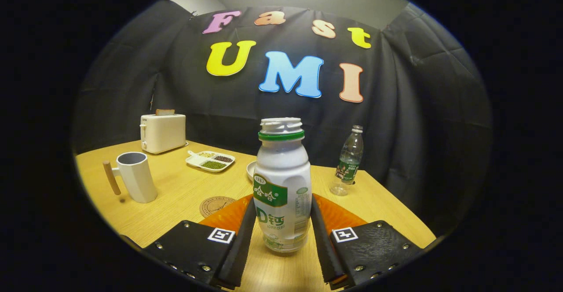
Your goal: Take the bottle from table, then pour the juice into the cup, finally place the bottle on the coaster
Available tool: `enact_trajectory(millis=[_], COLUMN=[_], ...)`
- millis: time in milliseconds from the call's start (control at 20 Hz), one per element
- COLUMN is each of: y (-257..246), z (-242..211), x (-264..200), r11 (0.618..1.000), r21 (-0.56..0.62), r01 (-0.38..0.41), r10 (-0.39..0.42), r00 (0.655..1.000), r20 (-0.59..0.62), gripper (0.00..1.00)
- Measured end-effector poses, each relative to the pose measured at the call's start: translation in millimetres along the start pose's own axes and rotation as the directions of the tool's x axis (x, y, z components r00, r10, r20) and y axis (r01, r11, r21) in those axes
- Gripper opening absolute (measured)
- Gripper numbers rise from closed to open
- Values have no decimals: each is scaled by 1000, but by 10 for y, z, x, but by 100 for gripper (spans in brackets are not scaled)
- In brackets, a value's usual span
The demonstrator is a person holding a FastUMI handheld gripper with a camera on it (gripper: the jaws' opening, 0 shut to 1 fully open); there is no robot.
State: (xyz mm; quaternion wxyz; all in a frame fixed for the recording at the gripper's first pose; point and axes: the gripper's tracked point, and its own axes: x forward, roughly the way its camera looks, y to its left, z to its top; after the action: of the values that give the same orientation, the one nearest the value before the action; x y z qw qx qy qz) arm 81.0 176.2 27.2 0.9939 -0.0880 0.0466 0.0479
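Your tongs [281, 235] pinch the white plastic bottle [282, 186] low in centre frame; it's uncapped, so any tilt early spills juice.

White bottle [282, 186] upright between tool [282, 239] fingers; cup [135, 176], coaster [215, 206] beyond.

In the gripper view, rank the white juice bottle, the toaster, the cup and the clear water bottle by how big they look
1. White juice bottle, between the gripper fingers, so nearness inflates it.
2. Cup and toaster look about alike; not ranked.
3. Clear water bottle, slimmest.
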Motion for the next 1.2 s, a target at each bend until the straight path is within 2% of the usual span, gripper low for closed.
enact_trajectory(millis=[550,900,1200], y=[241,439,490], z=[424,662,784], x=[97,146,178], r11=[979,934,876], r21=[-205,-356,-479], r01=[10,17,52], r10=[-1,4,-21], r00=[999,998,997], r20=[45,60,70], gripper=[66,66,66])
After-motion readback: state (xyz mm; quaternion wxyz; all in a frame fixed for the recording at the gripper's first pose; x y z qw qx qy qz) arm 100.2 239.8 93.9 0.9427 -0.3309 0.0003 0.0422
